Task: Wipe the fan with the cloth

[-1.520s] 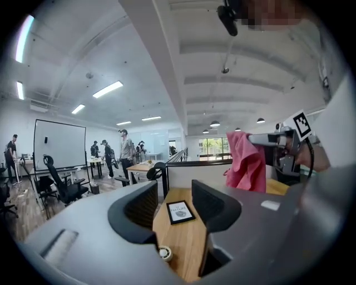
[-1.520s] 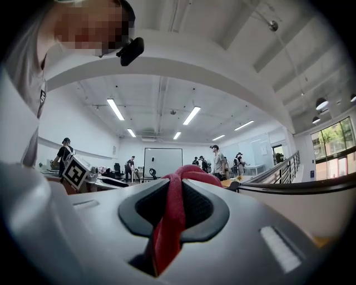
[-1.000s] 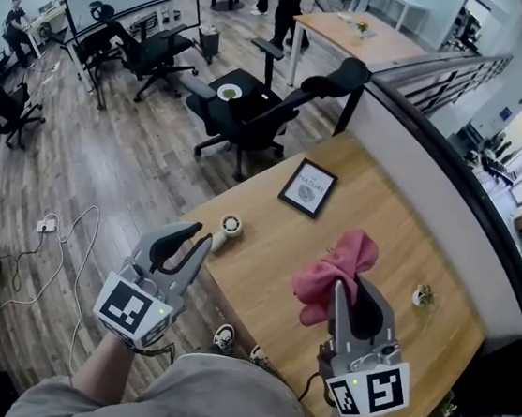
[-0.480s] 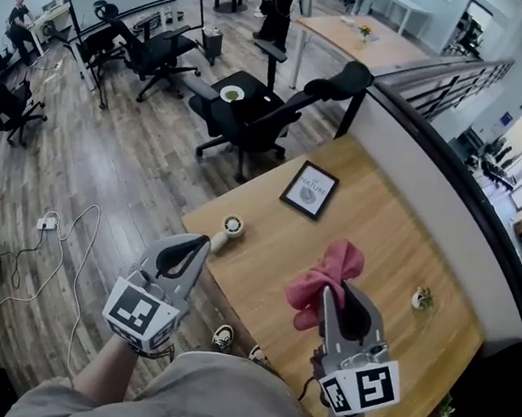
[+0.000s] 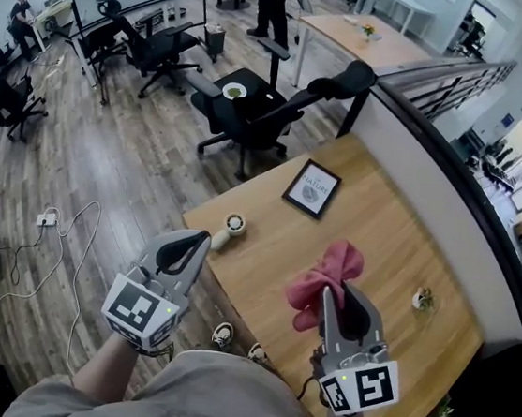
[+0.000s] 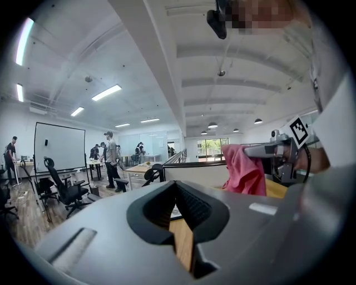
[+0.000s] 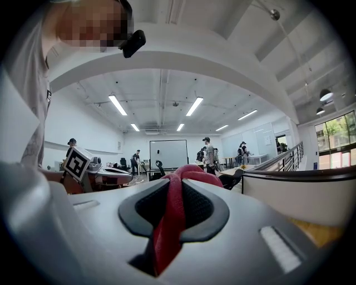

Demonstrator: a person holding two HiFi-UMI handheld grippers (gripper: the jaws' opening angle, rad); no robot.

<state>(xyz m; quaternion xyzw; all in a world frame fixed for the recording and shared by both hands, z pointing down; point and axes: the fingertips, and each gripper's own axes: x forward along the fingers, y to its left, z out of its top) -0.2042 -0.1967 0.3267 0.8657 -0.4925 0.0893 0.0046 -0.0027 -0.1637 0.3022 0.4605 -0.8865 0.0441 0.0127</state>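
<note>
1. The left gripper (image 5: 204,237), grey plastic with a marker cube at its back, has its two jaws pressed together, and nothing is between them.
2. In the head view its tips point toward the small white handheld fan (image 5: 230,225). Whether they touch it I cannot tell.
3. The fan lies flat on the light wooden table (image 5: 383,218), near the table's left edge, with its round head up and its short handle toward the left gripper.
4. The right gripper (image 5: 329,292), of the same grey plastic, is clamped on the pink cloth (image 5: 328,269). In the right gripper view a fold of the cloth runs down between the two black pads.
5. The rest of the cloth stands in a bunch above the jaw tips, over the middle of the table and well apart from the fan.
6. A black-framed picture (image 5: 311,188) lies flat further back on the table.
7. A small green plant (image 5: 422,298) sits near the right side, beside the low grey wall.
8. A black office chair (image 5: 259,108) stands on the wooden floor beyond the table.
</note>
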